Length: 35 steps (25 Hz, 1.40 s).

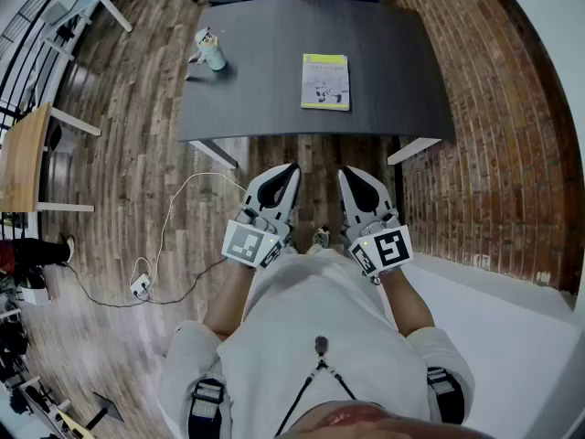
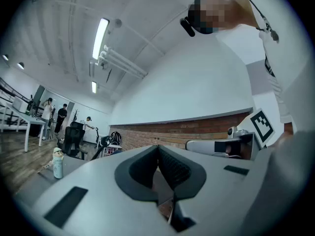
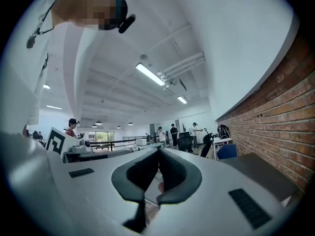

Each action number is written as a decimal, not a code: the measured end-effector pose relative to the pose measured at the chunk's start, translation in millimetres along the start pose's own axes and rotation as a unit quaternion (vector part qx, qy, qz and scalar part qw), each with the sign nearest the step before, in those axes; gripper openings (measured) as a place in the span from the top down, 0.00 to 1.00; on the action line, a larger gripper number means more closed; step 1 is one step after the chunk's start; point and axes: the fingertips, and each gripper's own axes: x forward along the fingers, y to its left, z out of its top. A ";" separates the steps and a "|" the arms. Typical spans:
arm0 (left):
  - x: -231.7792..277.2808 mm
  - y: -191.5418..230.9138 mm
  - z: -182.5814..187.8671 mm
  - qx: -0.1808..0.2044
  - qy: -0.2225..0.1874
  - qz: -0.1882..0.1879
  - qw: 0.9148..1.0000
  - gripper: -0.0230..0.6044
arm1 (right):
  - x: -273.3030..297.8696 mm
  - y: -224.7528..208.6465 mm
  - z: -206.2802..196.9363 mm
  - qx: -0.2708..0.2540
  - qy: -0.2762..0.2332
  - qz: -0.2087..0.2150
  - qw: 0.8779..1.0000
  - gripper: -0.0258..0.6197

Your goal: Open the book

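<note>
Closest to me is my own white shirt (image 1: 311, 337), and just ahead of it I hold my 2 tongs side by side, level, both aimed toward the table. My left gripper (image 1: 290, 169) is clenched, its 2 dark pads pressed together at the tips with nothing caught in them. My right gripper (image 1: 346, 173) is clenched the same way and is also empty. The 2 sit near each other without touching. Below them is wooden plank floor (image 1: 137, 199), where a thin white cable (image 1: 169, 222) curls off to a small white plug block (image 1: 140, 287) on my left. Beyond the tongs stands the dark grey table (image 1: 393, 71), well apart from both tips. The book (image 1: 325, 81) lies flat and closed on it, yellow-green cover up, toward the right half of the top and back from the near edge. Further left on the same top stands 1 pale teal bottle (image 1: 211, 51) with a figure-shaped cap, well apart from the book. A brick wall (image 1: 503, 126) runs along my right.
</note>
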 end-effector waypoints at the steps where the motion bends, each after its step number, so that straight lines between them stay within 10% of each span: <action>1: 0.8 -0.9 -0.4 0.000 0.000 -0.002 1.000 0.93 | 0.0 -1.0 -0.1 0.002 0.000 -0.001 1.000 0.91; 35: 59.5 -75.0 -18.9 0.021 -0.014 0.010 1.000 0.93 | -50.3 -84.4 5.3 0.022 -0.014 0.002 1.000 0.91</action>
